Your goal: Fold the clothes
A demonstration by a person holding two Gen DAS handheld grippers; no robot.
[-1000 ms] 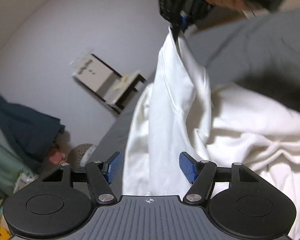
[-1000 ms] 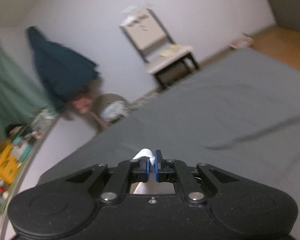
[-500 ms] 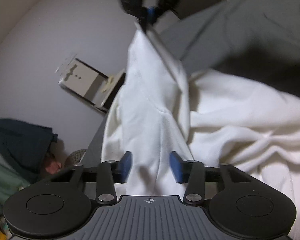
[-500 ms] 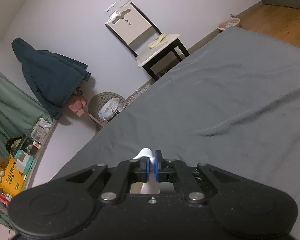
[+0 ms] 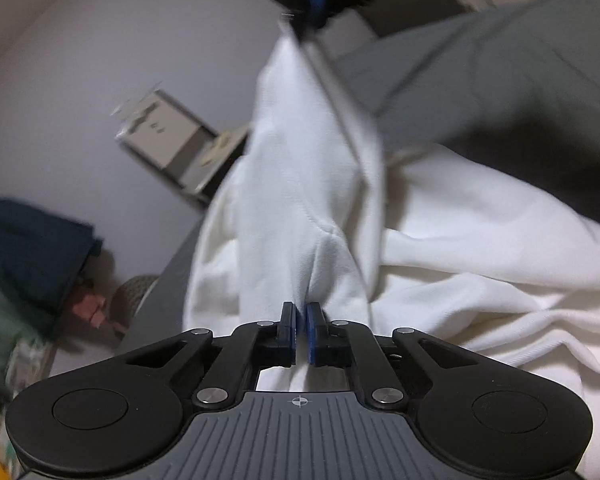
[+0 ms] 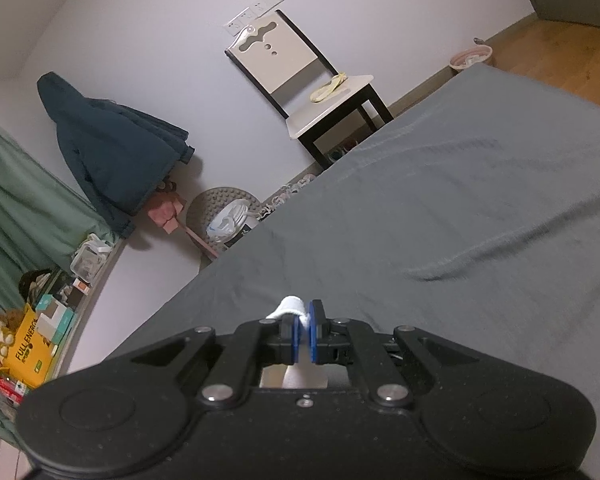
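Note:
A white garment (image 5: 440,240) lies bunched on the grey bed (image 5: 480,64). One part of it is pulled up taut between both grippers. My left gripper (image 5: 301,320) is shut on a fold of the white cloth at its lower end. My right gripper (image 5: 314,4) shows at the top of the left wrist view, shut on the upper tip of the same garment. In the right wrist view the right gripper (image 6: 303,326) pinches a small white bit of cloth (image 6: 291,307) above the bed (image 6: 460,220).
A white chair with dark legs (image 6: 320,92) stands by the wall beyond the bed. A dark blue coat (image 6: 112,148) hangs at the left, a round basket (image 6: 224,216) stands below it, and boxes (image 6: 32,344) are stacked at the far left.
My left gripper has closed from wide open onto the white cloth. My right gripper has kept its grip and lifted the garment's tip higher.

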